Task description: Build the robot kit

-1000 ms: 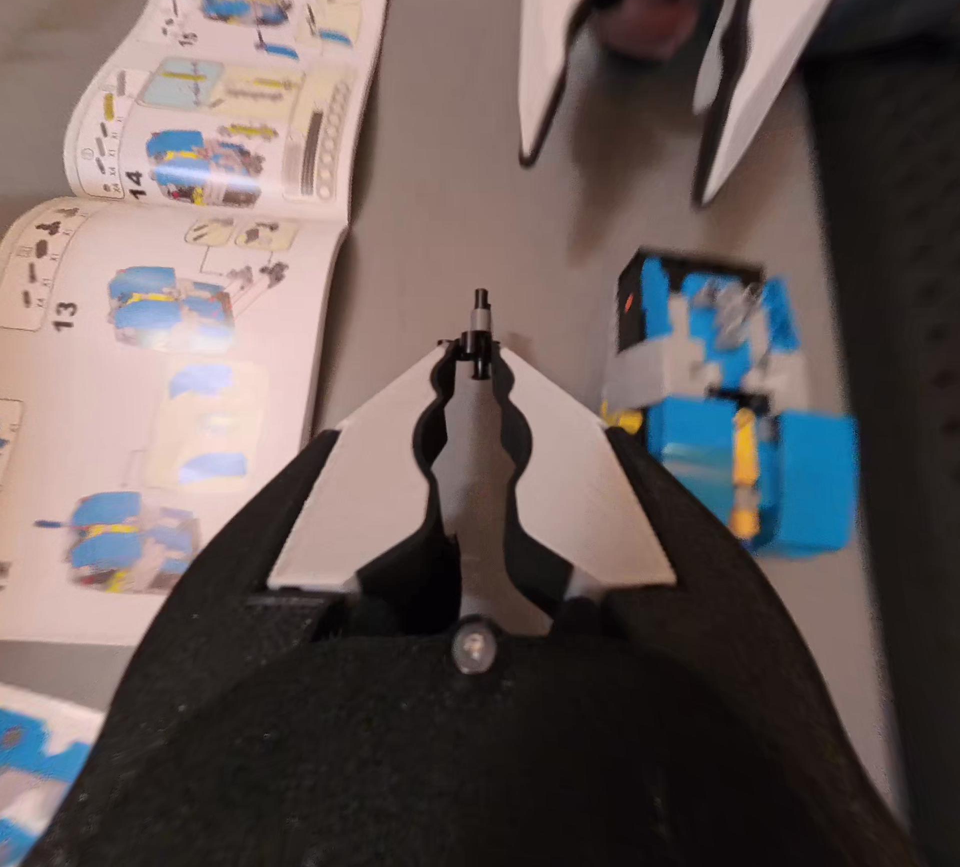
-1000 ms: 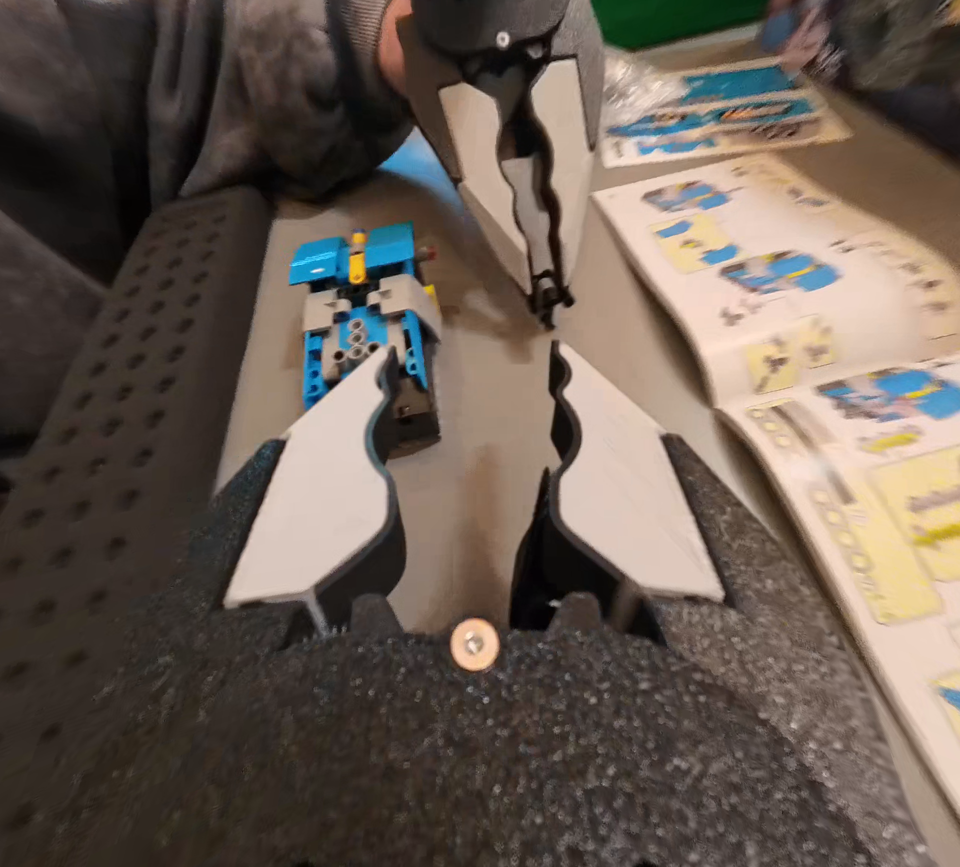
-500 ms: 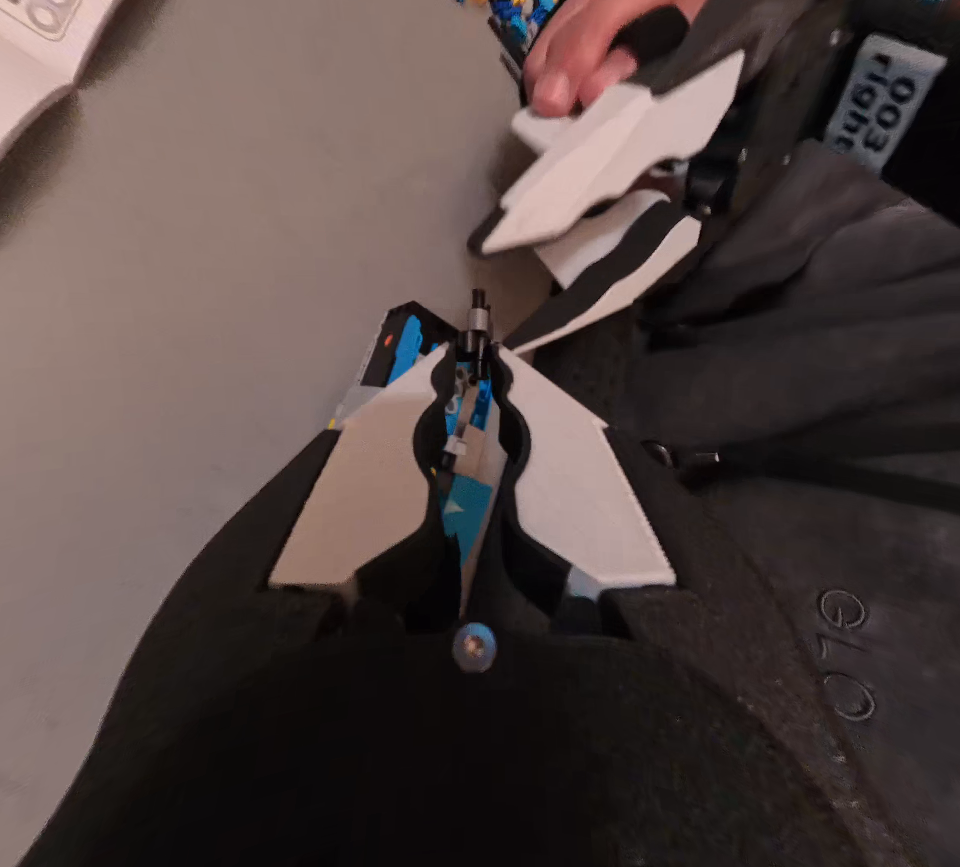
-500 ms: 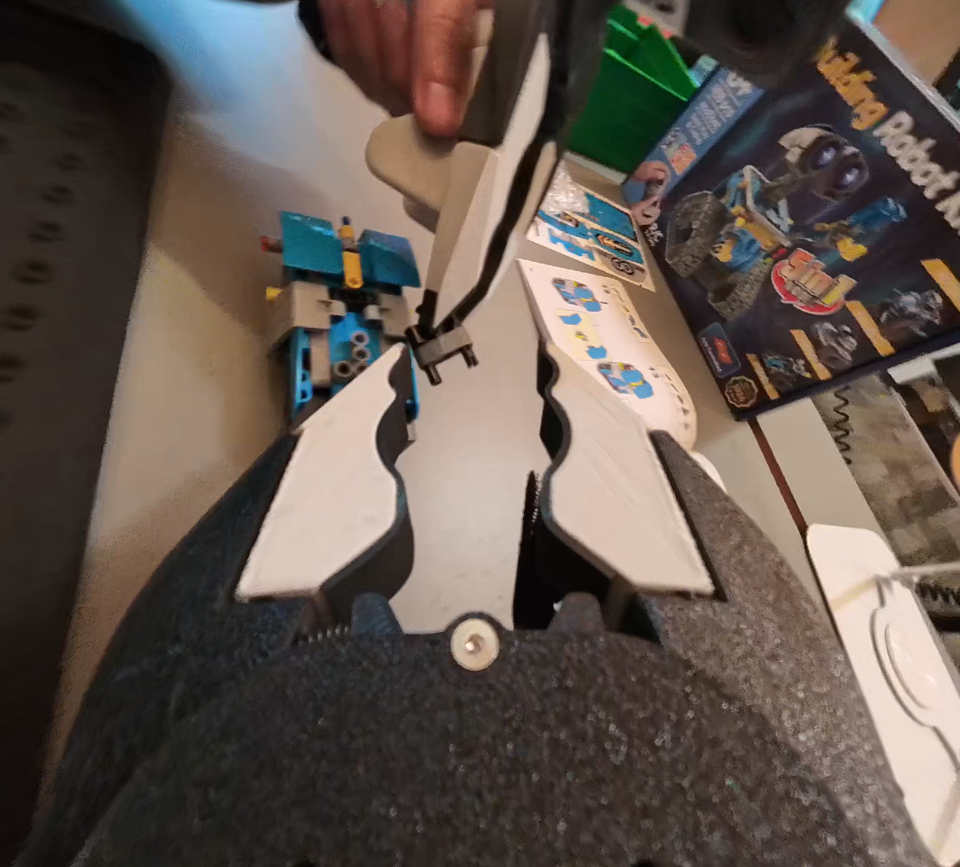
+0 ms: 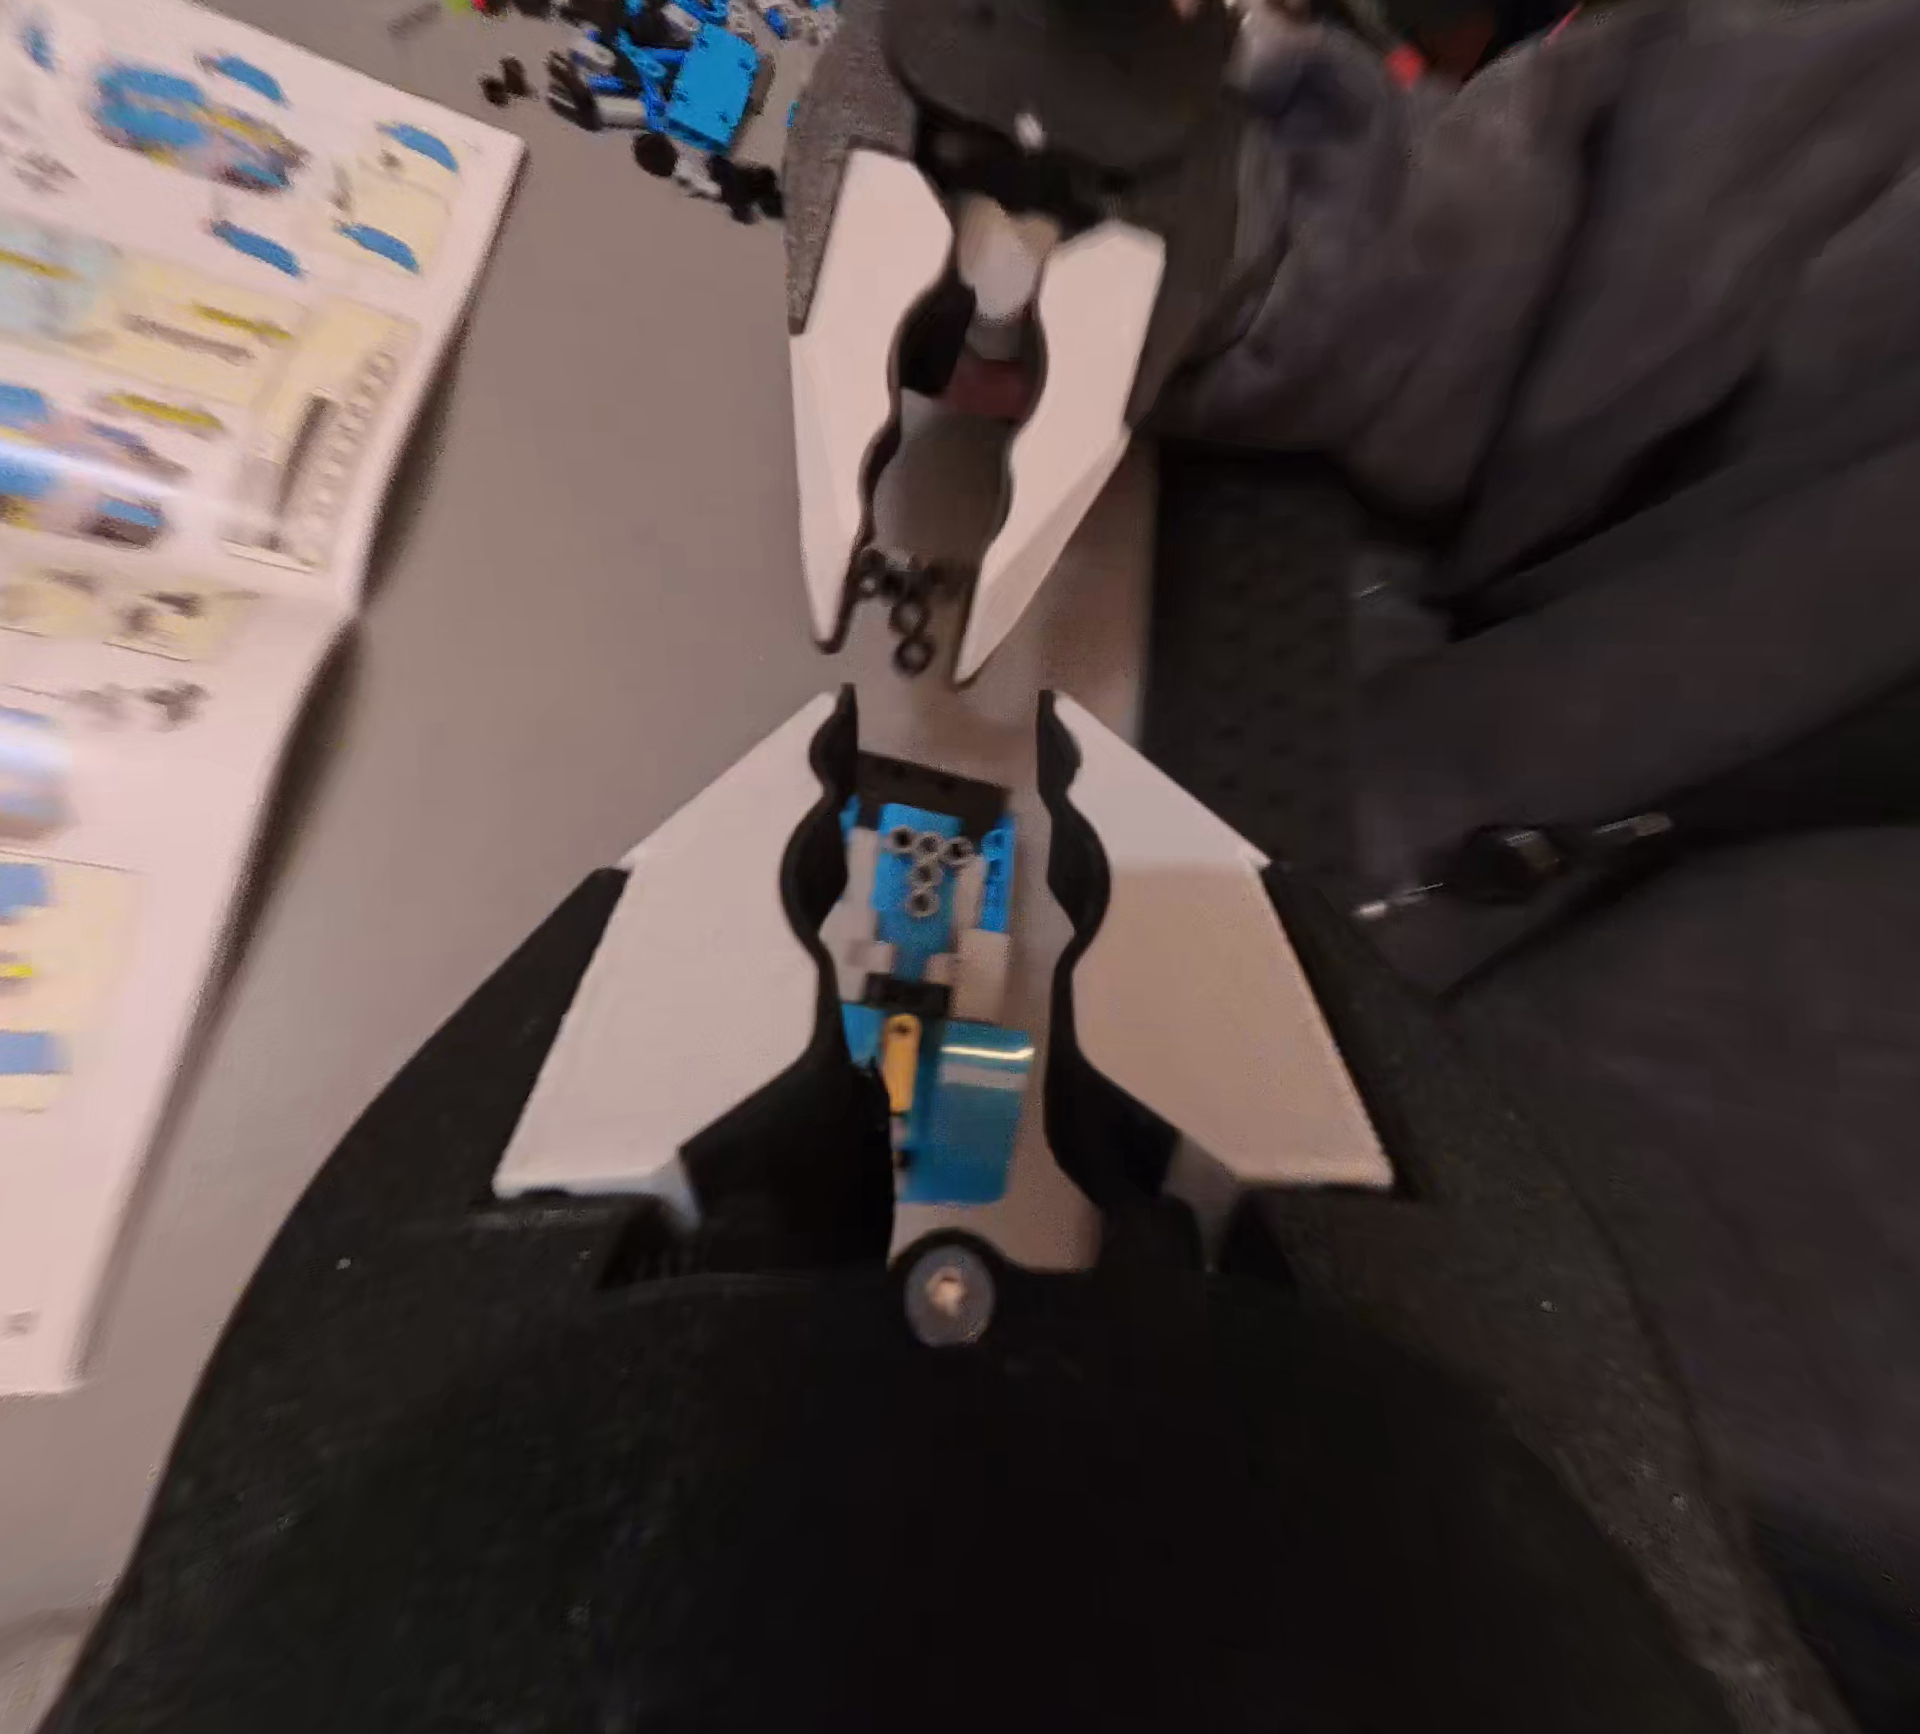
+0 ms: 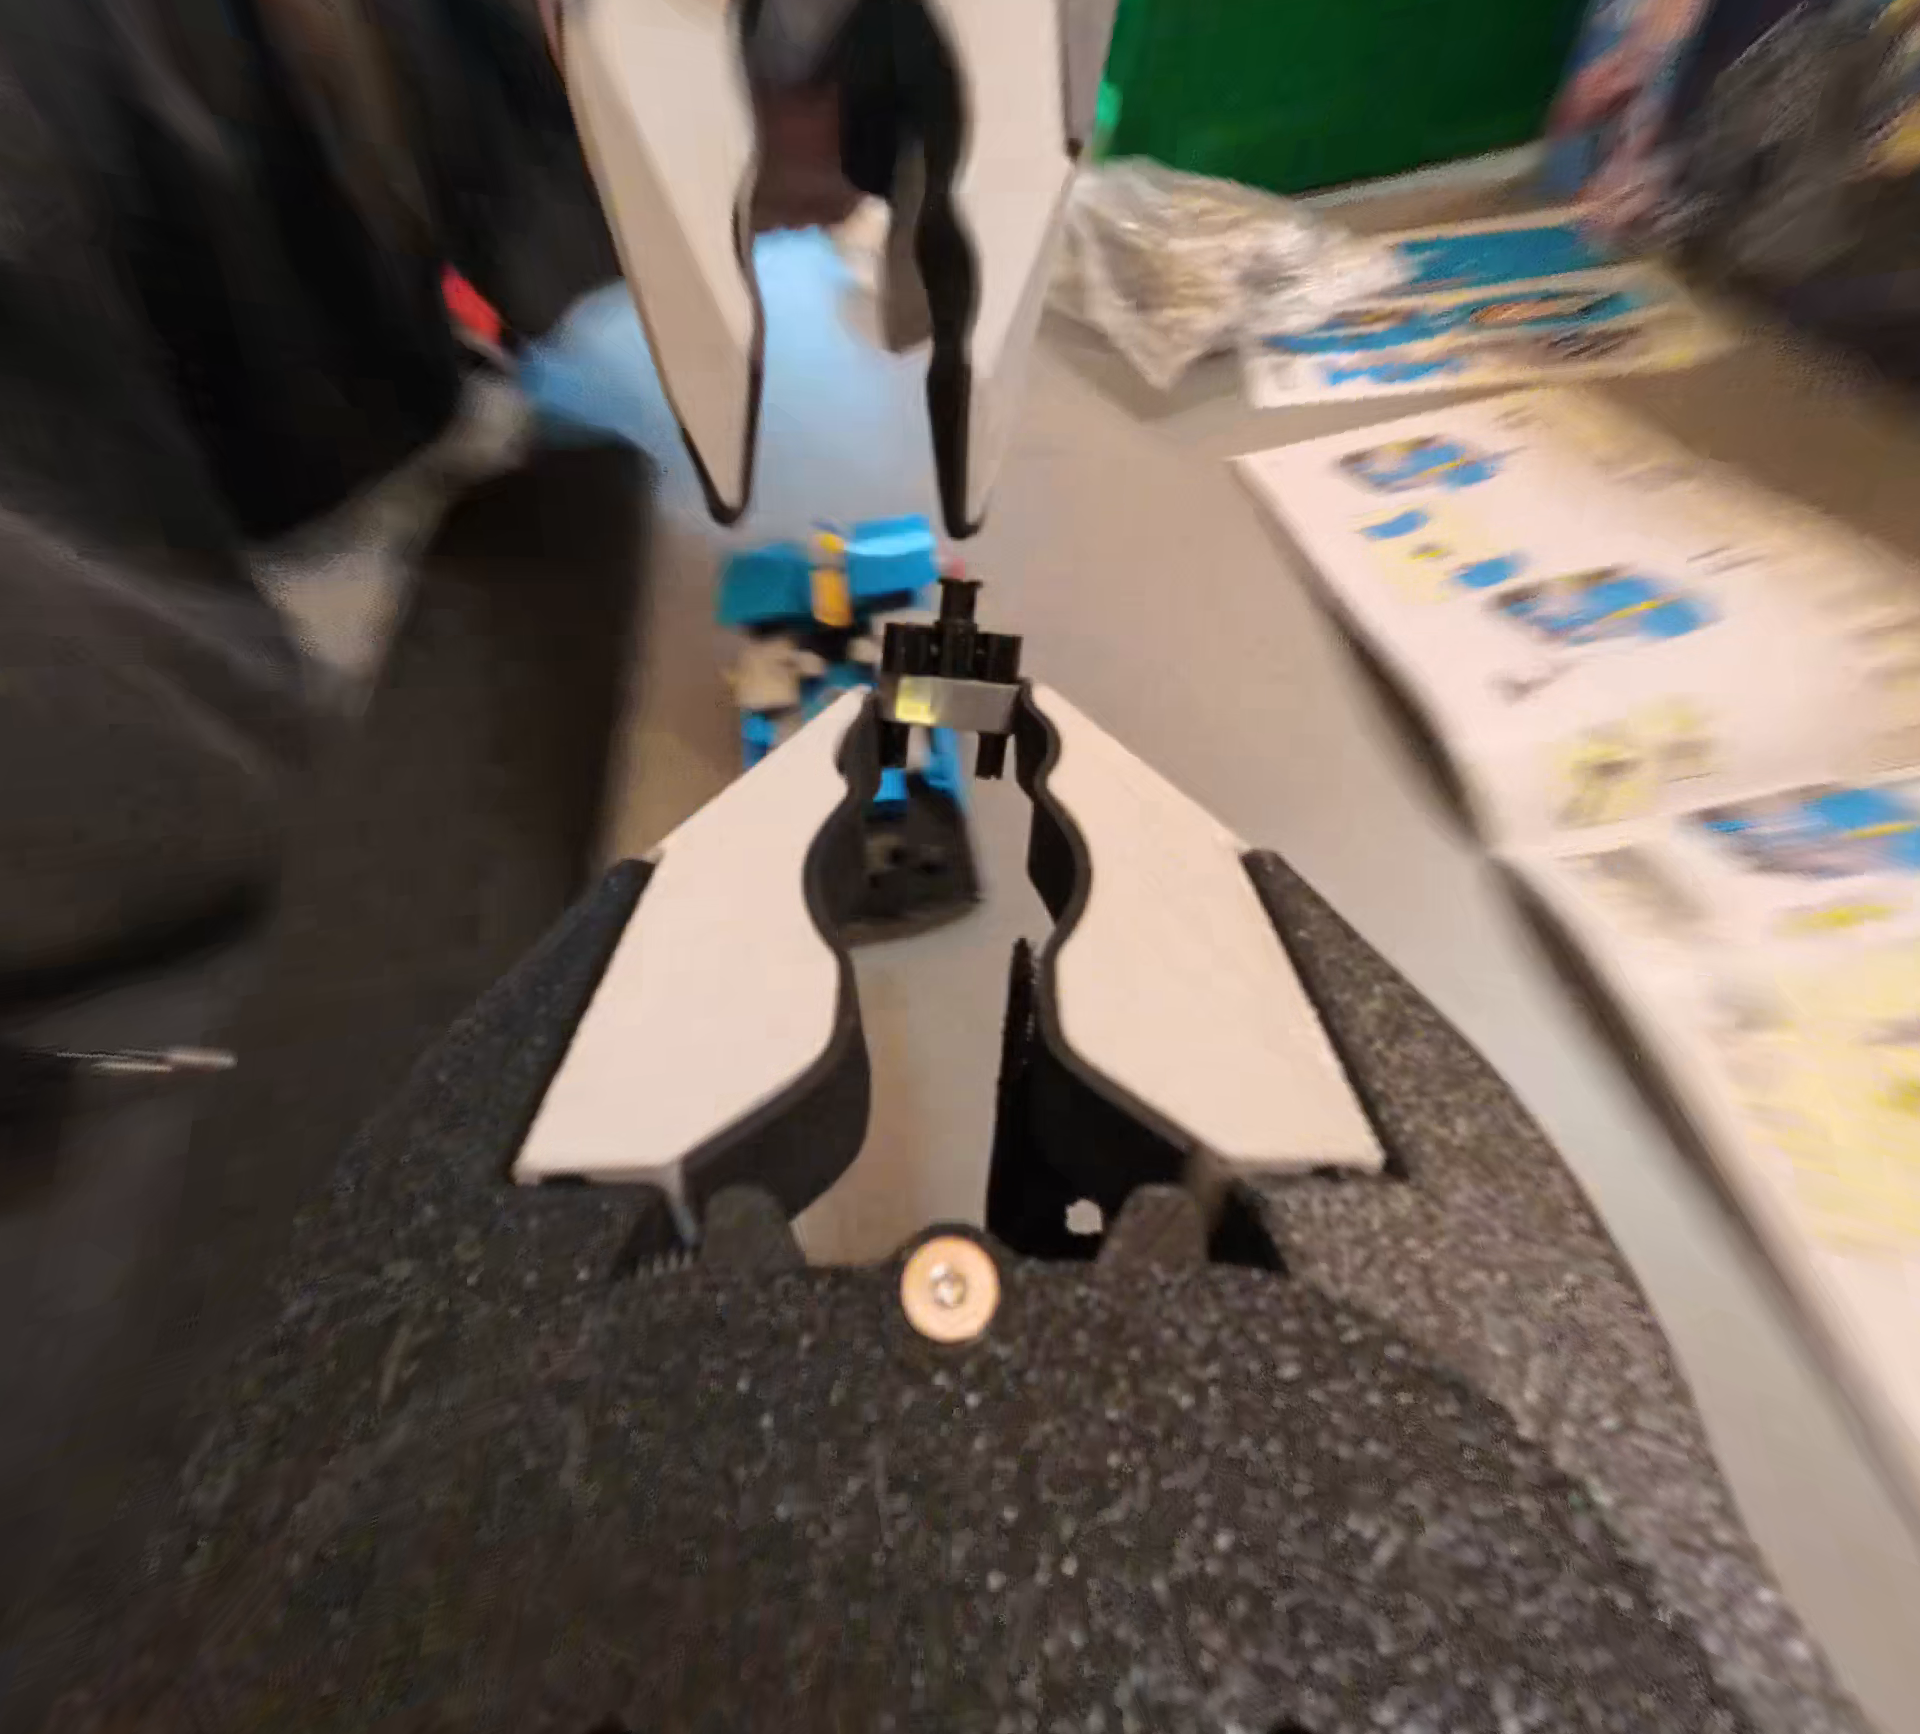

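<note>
Both grippers face tip-to-tip along the blue model's (image 5: 928,957) length.

No writing can be read. The open instruction booklet (image 5: 197,396) and the printed sheet (image 6: 1475,323) beside the green bins show only blurred blue and yellow pictures.

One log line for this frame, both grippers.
left gripper: open over blue model | right gripper: shut on black piece

booklet (image 6: 1621,635) blurred | brick pile (image 5: 665,22) smeared | model (image 5: 925,988) part-hidden by tool
</note>
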Action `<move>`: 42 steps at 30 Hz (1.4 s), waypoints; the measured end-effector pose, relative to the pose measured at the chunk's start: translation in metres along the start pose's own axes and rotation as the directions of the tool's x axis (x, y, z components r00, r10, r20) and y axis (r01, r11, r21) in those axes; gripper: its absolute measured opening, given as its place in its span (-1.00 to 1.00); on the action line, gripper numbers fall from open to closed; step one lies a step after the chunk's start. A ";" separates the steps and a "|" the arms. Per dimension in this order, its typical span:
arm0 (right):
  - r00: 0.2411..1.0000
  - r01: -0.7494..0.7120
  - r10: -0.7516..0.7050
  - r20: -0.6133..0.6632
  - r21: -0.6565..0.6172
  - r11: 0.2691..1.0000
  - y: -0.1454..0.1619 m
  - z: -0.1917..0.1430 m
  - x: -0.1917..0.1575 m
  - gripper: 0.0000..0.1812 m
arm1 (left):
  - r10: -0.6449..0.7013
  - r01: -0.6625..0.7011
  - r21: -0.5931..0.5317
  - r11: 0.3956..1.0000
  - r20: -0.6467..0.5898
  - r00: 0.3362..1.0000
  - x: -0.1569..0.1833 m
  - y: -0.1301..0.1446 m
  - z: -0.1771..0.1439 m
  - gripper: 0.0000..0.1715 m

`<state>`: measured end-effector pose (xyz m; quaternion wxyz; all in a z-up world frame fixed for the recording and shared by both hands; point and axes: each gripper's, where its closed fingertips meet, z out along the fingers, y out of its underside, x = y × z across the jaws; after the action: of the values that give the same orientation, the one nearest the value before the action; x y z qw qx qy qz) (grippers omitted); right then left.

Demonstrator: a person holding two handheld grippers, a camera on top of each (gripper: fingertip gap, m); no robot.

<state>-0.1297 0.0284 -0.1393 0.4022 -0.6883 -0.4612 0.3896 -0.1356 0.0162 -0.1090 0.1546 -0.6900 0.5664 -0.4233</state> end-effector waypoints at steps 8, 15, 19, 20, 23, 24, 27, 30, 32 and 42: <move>0.916 -0.284 0.201 0.348 0.208 0.936 -0.027 -0.014 -0.027 -0.73 | 0.213 -0.231 0.184 0.955 0.111 0.971 0.006 -0.005 0.007 -0.81; 0.981 -0.099 0.068 0.184 0.166 0.981 -0.014 0.002 -0.023 -0.73 | 0.144 -0.139 0.191 0.972 -0.013 0.989 0.010 0.010 0.006 -0.67; 0.995 0.025 -0.037 0.094 0.125 0.992 -0.008 0.009 -0.023 -0.73 | 0.105 -0.085 0.239 0.967 -0.072 0.992 0.013 0.009 0.012 -0.77; 0.994 0.042 -0.053 0.096 0.112 0.993 -0.006 0.012 -0.026 -0.73 | 0.106 -0.090 0.225 0.970 -0.062 0.992 0.011 0.012 0.015 -0.90; 0.987 -0.003 -0.012 0.160 0.095 0.995 -0.003 0.012 -0.031 -0.73 | 0.178 -0.169 0.206 0.964 -0.028 0.984 0.011 0.016 0.020 -0.92; 0.977 -0.037 0.015 0.212 0.099 0.994 -0.004 0.011 -0.037 -0.73 | 0.221 -0.213 0.198 0.957 -0.020 0.975 0.015 0.017 0.020 -0.92; 0.936 -0.136 0.101 0.337 0.081 0.987 -0.002 0.011 -0.046 -0.73 | 0.324 -0.322 0.125 0.938 0.010 0.946 0.018 0.021 0.020 -0.91; 0.950 -0.120 0.087 0.301 0.092 0.989 -0.003 0.011 -0.040 -0.73 | 0.317 -0.319 0.103 0.942 0.031 0.948 0.014 0.018 0.019 -0.93; 0.964 -0.088 0.065 0.258 0.076 0.993 0.000 0.011 -0.035 -0.70 | 0.301 -0.304 0.081 0.949 0.043 0.953 0.008 0.019 0.018 -0.93; 0.990 0.132 -0.131 0.060 -0.015 0.991 -0.001 0.017 -0.022 -0.51 | 0.304 -0.278 -0.171 0.945 0.150 0.941 -0.007 0.040 0.019 -0.92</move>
<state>-0.1516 0.0108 -0.1413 0.4070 -0.6482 -0.5209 0.3779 -0.1470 0.0050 -0.1511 0.2132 -0.6424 0.6764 -0.2905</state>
